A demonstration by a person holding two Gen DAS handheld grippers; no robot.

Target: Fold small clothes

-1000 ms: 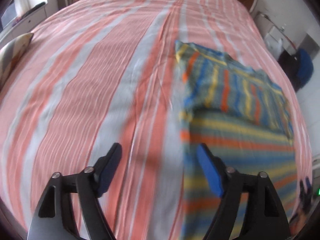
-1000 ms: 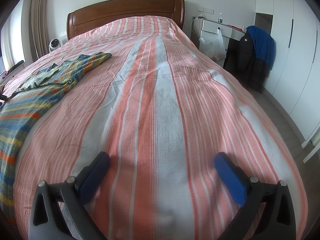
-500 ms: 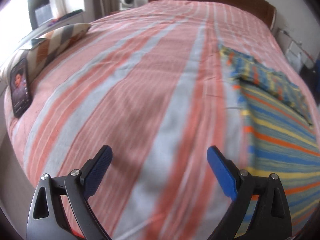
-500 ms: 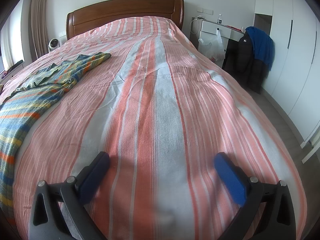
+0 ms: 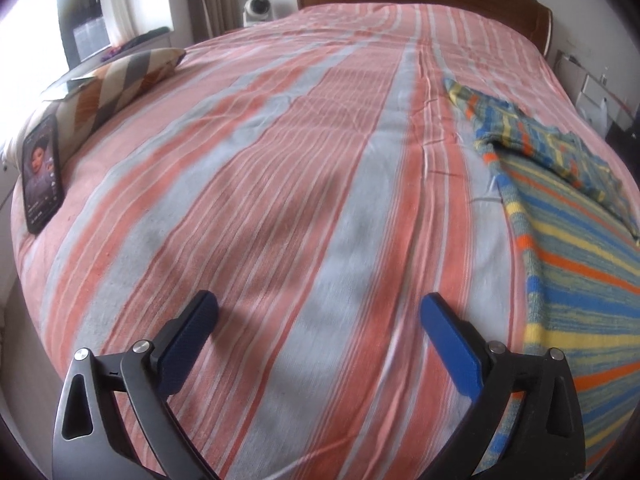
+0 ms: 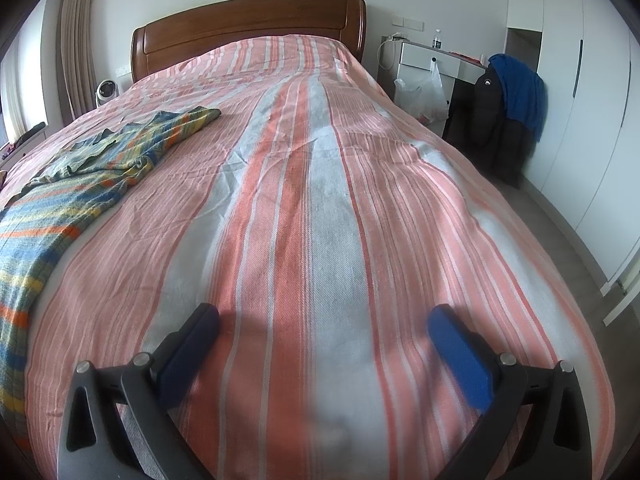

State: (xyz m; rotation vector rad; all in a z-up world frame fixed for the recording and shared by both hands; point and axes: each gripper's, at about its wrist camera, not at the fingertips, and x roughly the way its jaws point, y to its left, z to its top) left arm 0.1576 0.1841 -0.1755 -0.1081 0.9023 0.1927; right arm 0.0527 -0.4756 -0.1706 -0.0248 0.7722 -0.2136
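Left wrist view: my left gripper (image 5: 318,312) has just been opening, nothing between its jaws, left of the blue-yellow-orange striped knitted garment (image 5: 568,240); my right gripper (image 6: 324,322), right of it, gapes empty.

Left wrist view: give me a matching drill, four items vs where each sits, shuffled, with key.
Items:
1. phone
2. striped garment
3. cushion
4. left gripper

Places:
A. right side of the bed, spread flat
B. bottom centre, open over bare bedspread
C. left edge of the bed, screen lit
D. far left, just behind the phone

Pairs: 1-C, 2-A, 3-D, 4-B
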